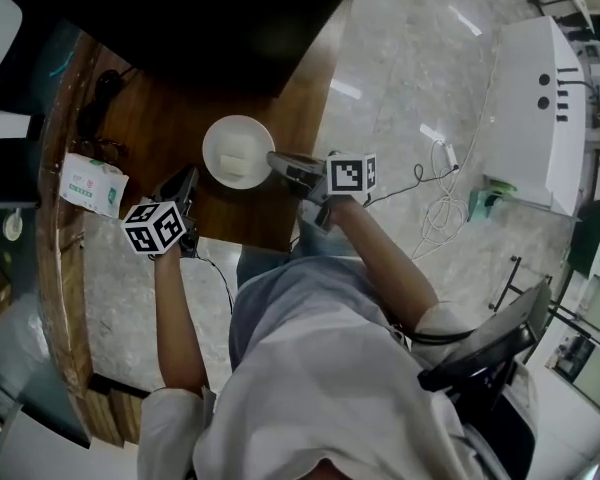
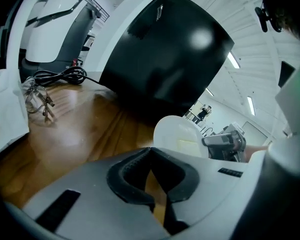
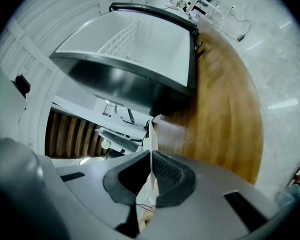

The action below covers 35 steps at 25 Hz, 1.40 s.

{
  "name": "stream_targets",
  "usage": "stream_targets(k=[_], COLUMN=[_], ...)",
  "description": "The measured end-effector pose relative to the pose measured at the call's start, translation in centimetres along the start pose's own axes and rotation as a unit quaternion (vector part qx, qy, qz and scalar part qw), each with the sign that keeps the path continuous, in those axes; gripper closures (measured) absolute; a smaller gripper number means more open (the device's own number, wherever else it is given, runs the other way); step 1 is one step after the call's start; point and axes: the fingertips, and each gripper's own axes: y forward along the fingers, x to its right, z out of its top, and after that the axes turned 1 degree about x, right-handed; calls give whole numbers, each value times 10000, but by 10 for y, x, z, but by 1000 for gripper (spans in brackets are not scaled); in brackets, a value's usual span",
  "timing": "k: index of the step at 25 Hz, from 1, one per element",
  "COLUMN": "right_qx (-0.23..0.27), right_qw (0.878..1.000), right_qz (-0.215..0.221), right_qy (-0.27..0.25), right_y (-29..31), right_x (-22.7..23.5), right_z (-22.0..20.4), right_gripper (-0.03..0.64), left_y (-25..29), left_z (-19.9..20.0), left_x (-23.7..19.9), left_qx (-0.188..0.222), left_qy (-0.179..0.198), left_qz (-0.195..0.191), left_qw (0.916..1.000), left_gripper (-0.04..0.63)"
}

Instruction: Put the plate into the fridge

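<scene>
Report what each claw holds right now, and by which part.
The right claw is shut on the white plate, pinching its rim edge-on between the pads. The left claw is shut with nothing between its jaws.

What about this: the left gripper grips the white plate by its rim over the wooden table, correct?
No. The right gripper grips the plate by its rim over the wooden table; the right gripper view shows the rim between its jaws. The left gripper is shut on nothing.
</scene>
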Motion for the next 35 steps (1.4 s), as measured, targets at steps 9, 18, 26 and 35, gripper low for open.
stream_targets(k=[9, 18, 26, 35], right_qx=[533, 1106, 1595, 1943], right_qw=[9980, 9915, 9780, 9711], right_qz=[313, 597, 1208, 1326], right_qy=[93, 339, 587, 404], right_y=[-168, -393, -620, -730], right_x=[1, 44, 101, 95], right_z=[42, 101, 200, 257], right_gripper=[594, 594, 594, 594], left_y=[65, 174, 325, 365], left_z=[-6, -57, -72, -41], left_x=[164, 372, 595, 711], left_qx=[-36, -42, 405, 785], left_qy=[417, 542, 980, 1567], left_qz=[-379, -661, -1243, -1445], left_qw=[9984, 9963, 9866, 9739], left_gripper=[577, 577, 577, 577])
